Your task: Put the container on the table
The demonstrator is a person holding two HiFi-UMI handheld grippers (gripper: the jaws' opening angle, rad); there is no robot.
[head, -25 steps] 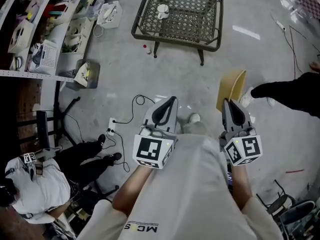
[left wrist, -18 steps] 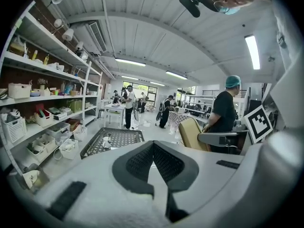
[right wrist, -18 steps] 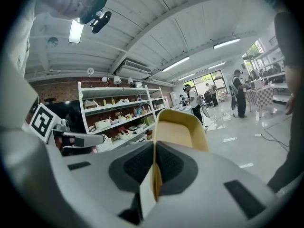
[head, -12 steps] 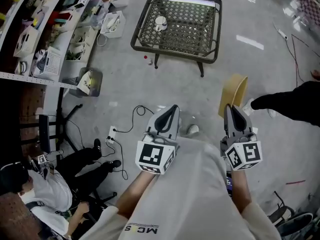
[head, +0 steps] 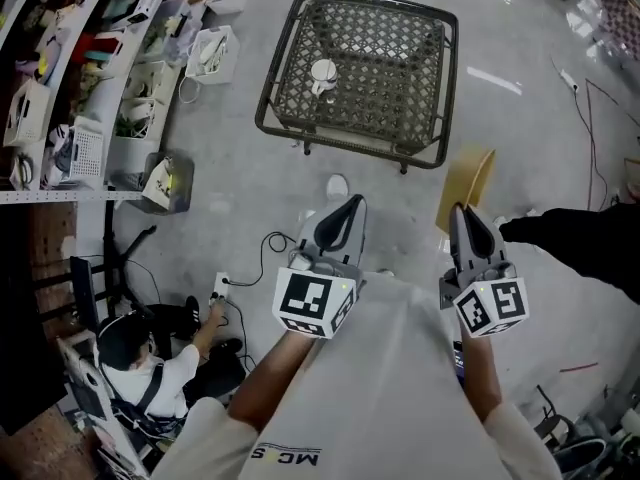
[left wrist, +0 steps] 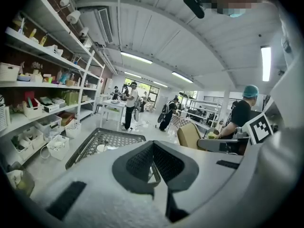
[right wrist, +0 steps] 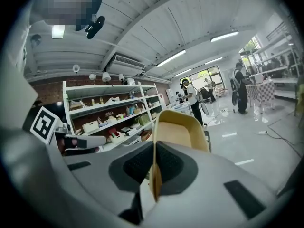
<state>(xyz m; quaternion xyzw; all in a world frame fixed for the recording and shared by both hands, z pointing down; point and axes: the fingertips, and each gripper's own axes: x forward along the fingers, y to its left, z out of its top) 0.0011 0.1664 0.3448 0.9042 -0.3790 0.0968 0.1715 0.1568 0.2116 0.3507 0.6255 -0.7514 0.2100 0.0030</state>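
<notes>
Delivery is not yet done: our right gripper (head: pixel 463 214) is clenched on the rim of the tan, thin-walled open container (head: pixel 466 183), held in the air at frame right, well apart from the dark lattice-top table (head: pixel 352 148) at top centre. Our left gripper (head: pixel 345 208) is closed on nothing. We judge that the carry and the set-down are both left to do.

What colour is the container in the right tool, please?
The container is tan, clearest in the right gripper view.
</notes>
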